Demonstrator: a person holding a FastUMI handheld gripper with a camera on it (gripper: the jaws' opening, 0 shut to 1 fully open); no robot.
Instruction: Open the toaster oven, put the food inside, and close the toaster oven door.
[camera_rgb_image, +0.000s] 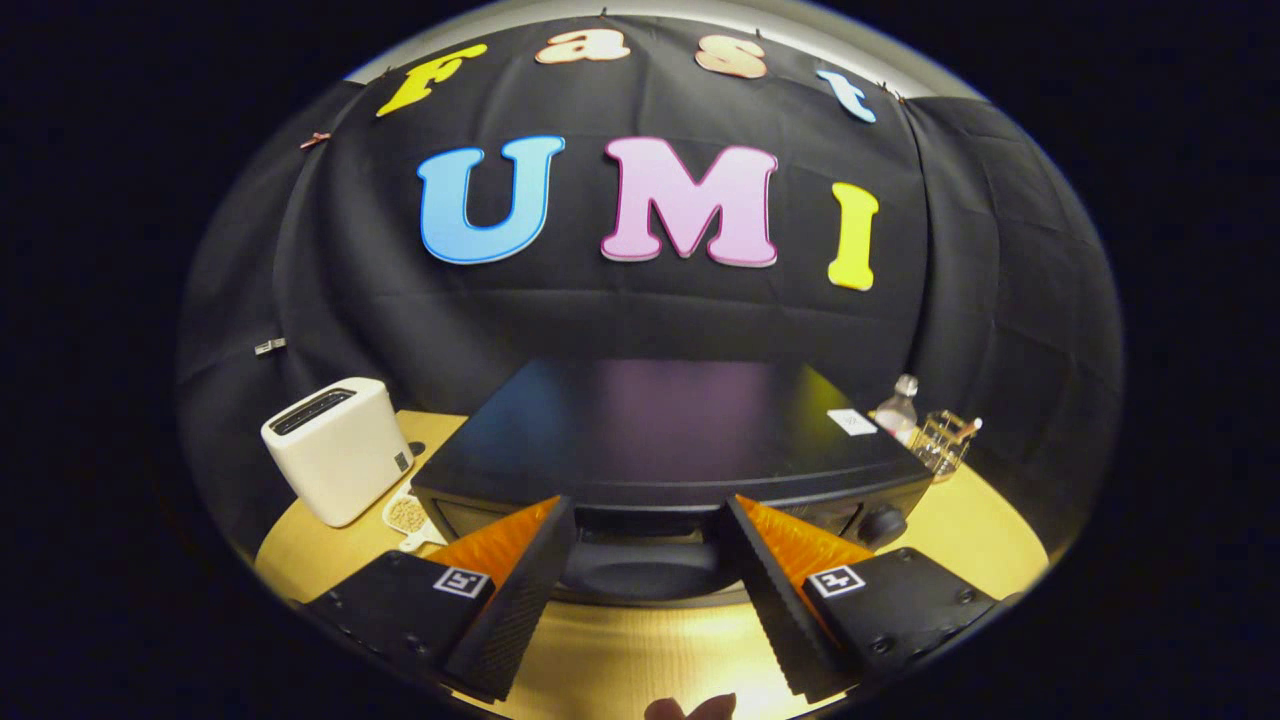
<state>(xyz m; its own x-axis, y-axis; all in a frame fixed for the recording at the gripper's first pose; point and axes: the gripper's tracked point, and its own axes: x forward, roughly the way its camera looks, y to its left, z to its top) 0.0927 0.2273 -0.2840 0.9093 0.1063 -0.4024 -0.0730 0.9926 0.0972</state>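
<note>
The gripper (648, 520) hangs just in front of the oven (660, 440), fingers spread wide and gripping nothing — the black toaster oven sits square on the round wooden table (985, 535), its flat top reflecting the booth wall. Between the fingertips shows the upper edge of the oven's front and a dark curved shape below it, which may be the door or its handle; the fisheye bend makes it hard to tell, and whether the door is shut or part-lowered cannot be settled from here. A knob (884, 522) sits at the front right corner, just beyond the right finger.

Left of the oven stands a white toaster (335, 450), and near its foot a small dish (407, 515) of something pale and grainy — possibly the food, though that is a guess. Behind the oven's right side stand a clear bottle (899, 408) and a wire holder (945, 440).

The step in hand looks like the first — opening the oven. The next move calls for easing the open fingers onto the top edge of the door, closing them on it, then drawing it outward and down.
</note>
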